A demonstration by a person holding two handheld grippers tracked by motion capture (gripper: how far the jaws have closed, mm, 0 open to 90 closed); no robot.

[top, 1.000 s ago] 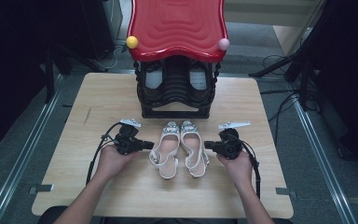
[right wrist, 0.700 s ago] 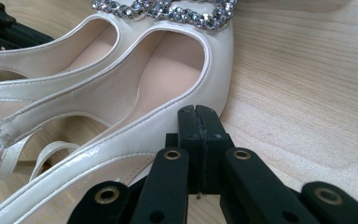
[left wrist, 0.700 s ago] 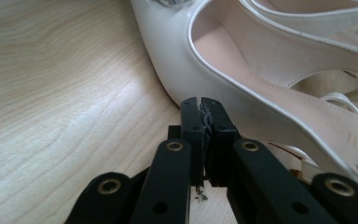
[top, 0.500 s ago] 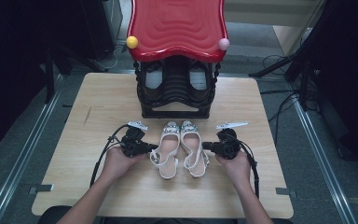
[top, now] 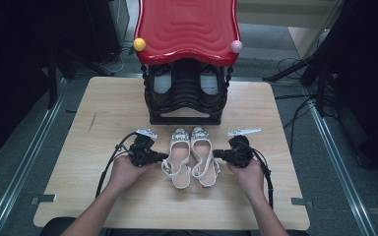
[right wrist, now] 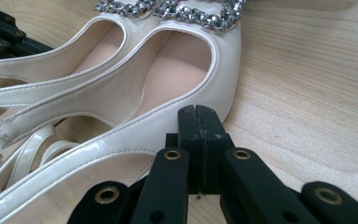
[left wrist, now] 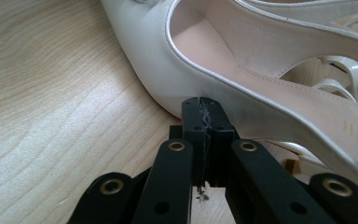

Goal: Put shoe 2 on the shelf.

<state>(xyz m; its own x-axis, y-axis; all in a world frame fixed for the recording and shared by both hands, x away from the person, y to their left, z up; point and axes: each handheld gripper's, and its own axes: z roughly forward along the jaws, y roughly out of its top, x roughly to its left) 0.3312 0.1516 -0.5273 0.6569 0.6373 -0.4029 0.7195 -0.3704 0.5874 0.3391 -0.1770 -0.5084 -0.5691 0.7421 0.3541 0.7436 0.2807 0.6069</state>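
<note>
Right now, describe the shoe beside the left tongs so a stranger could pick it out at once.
Find the red-topped black rack at the table's far edge. In front of it lie two cream sandals; take the left sandal, whose outer side the shut left tongs touch, not its twin by the right tongs.

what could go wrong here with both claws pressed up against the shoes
1. Both claws, left and right, are shut with their tips at the outer sides of the left shoe and right shoe; further inward pushing might tip or skew the pair.
2. The glossy uppers may scuff.
3. The shoe rack stands close behind, so shoes pushed forward could hit it.
</note>
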